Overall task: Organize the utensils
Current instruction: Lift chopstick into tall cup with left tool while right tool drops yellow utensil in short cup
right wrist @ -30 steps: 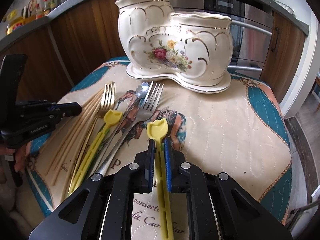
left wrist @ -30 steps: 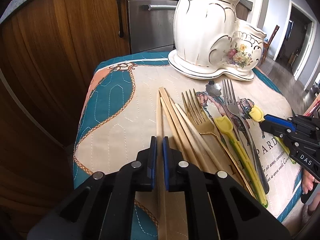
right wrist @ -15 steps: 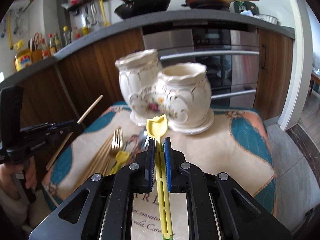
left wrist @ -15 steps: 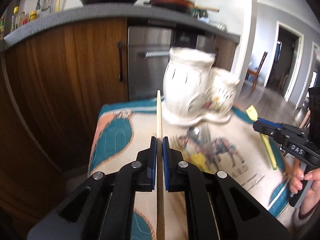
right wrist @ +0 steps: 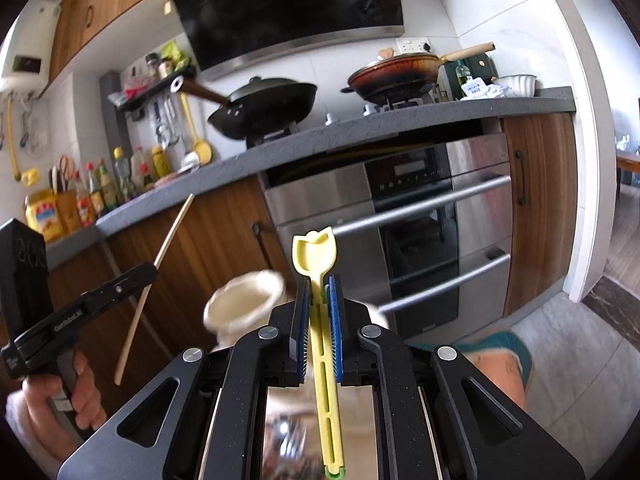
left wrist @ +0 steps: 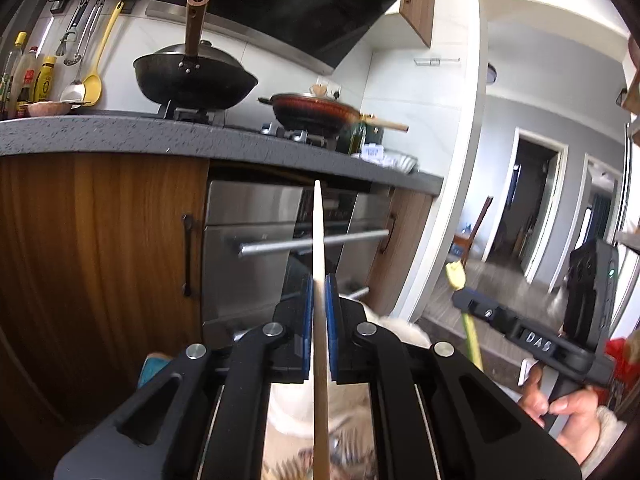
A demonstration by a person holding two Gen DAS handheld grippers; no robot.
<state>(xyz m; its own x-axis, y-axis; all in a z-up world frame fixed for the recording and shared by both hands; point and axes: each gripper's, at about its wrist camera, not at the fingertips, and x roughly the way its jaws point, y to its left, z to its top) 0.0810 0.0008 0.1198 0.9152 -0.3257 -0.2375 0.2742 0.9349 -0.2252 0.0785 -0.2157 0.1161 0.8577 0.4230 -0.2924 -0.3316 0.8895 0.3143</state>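
1. Wooden chopstick [left wrist: 320, 240] stands clamped between the blue pads of the left gripper [left wrist: 319, 292], its tip raised in front of the steel oven [left wrist: 256, 216].
2. Yellow plastic utensil [right wrist: 316, 256] is pinched in the closed fingers of the right gripper [right wrist: 319, 300], its tulip-shaped head level with the oven's upper handle bar.
3. The cream ceramic holder [right wrist: 244, 300], blurred, sits below and left of the oven door, just behind the right gripper.
4. More cutlery lies blurred beneath both grippers, well below the oven.
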